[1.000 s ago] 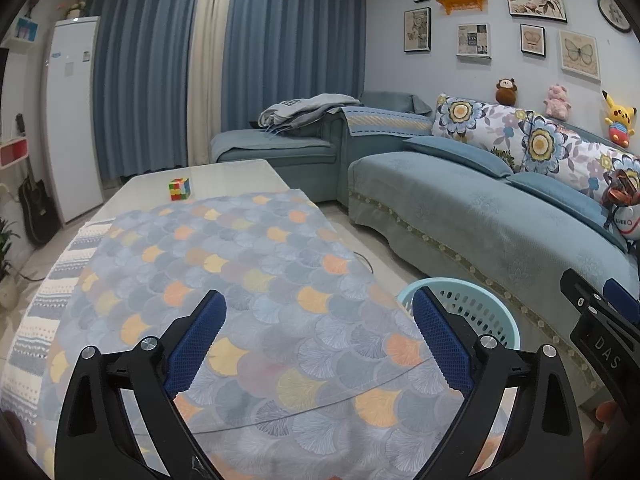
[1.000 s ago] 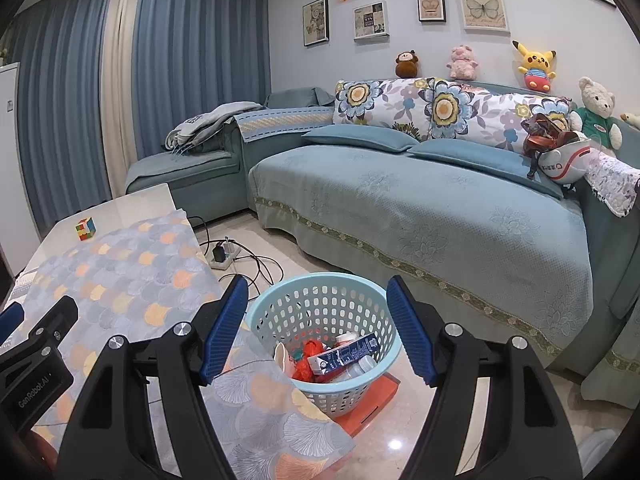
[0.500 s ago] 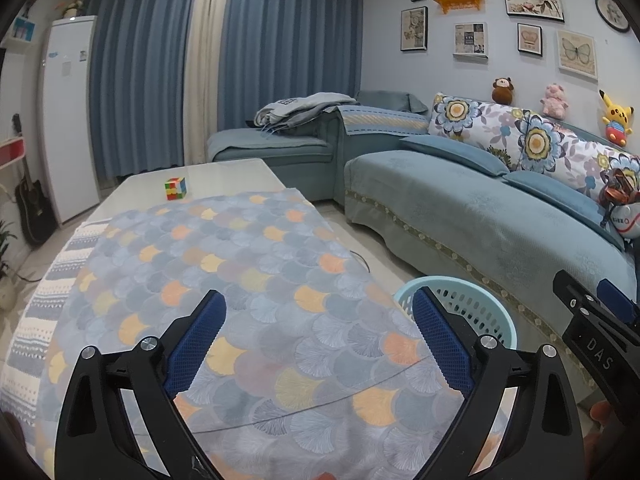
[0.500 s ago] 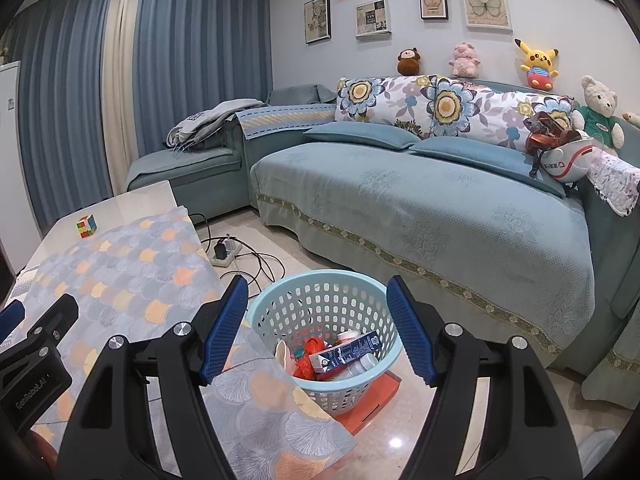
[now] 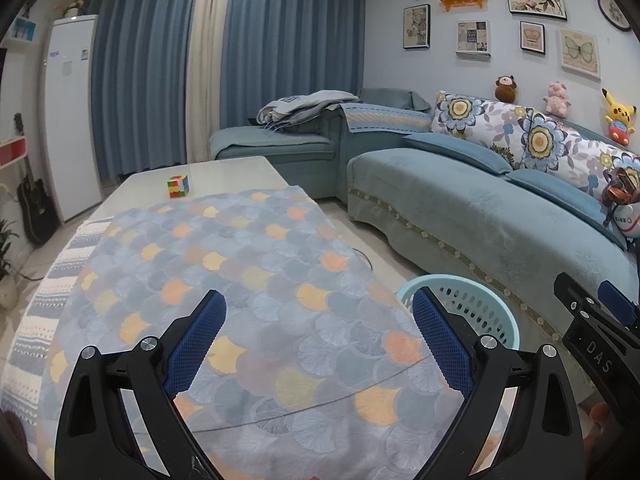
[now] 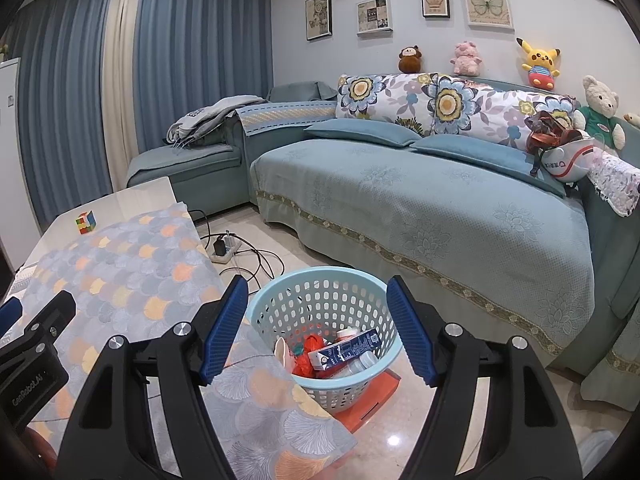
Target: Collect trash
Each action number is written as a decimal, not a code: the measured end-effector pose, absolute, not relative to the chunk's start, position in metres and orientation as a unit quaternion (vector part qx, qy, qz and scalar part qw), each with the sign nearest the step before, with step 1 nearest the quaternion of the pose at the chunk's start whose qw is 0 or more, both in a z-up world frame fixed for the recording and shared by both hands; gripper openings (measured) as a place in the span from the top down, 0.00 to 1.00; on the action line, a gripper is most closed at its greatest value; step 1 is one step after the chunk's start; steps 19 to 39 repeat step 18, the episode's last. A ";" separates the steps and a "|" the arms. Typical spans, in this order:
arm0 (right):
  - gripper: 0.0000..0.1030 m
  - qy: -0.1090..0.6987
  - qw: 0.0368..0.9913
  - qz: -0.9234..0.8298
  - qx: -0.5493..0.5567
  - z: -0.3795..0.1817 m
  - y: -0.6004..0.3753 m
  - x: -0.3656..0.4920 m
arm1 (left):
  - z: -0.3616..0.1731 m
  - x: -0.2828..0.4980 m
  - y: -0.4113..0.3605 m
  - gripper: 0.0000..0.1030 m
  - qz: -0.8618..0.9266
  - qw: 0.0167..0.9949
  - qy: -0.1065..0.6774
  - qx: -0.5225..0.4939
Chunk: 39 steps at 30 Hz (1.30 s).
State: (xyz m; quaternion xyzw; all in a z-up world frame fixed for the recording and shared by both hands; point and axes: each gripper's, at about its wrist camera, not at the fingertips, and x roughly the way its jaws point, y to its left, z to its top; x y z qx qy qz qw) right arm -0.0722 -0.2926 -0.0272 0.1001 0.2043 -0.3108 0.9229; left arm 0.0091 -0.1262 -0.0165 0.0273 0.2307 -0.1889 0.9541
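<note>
A light blue perforated basket [image 6: 320,280] stands on the floor by the table's right edge; its rim also shows in the left wrist view [image 5: 480,286]. It holds trash: a blue and white carton [image 6: 344,350], red wrapping [image 6: 308,354] and a small bottle [image 6: 362,362]. My right gripper [image 6: 318,326] is open and empty, above the basket. My left gripper [image 5: 316,344] is open and empty, above the table's patterned cloth [image 5: 224,264].
A colourful puzzle cube [image 5: 178,186] sits on the bare far end of the table. A blue sofa [image 6: 420,208] runs along the right. A power strip with cables [image 6: 226,250] lies on the floor. An orange box [image 6: 372,398] lies under the basket.
Both grippers stay open and empty; the views have shifted only slightly.
</note>
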 end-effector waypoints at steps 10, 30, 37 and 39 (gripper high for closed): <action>0.34 0.204 0.923 -0.311 0.100 -0.027 -0.293 -0.073 | -0.016 0.010 -0.124 0.07 -0.176 0.955 0.235 0.028; 0.34 0.206 0.923 -0.311 0.096 -0.029 -0.293 -0.075 | -0.015 0.013 -0.121 0.07 -0.185 0.952 0.244 0.017; 0.34 0.206 0.923 -0.311 0.096 -0.029 -0.293 -0.075 | -0.015 0.013 -0.121 0.07 -0.185 0.952 0.244 0.017; 0.34 0.206 0.923 -0.311 0.096 -0.029 -0.293 -0.075 | -0.015 0.013 -0.121 0.07 -0.185 0.952 0.244 0.017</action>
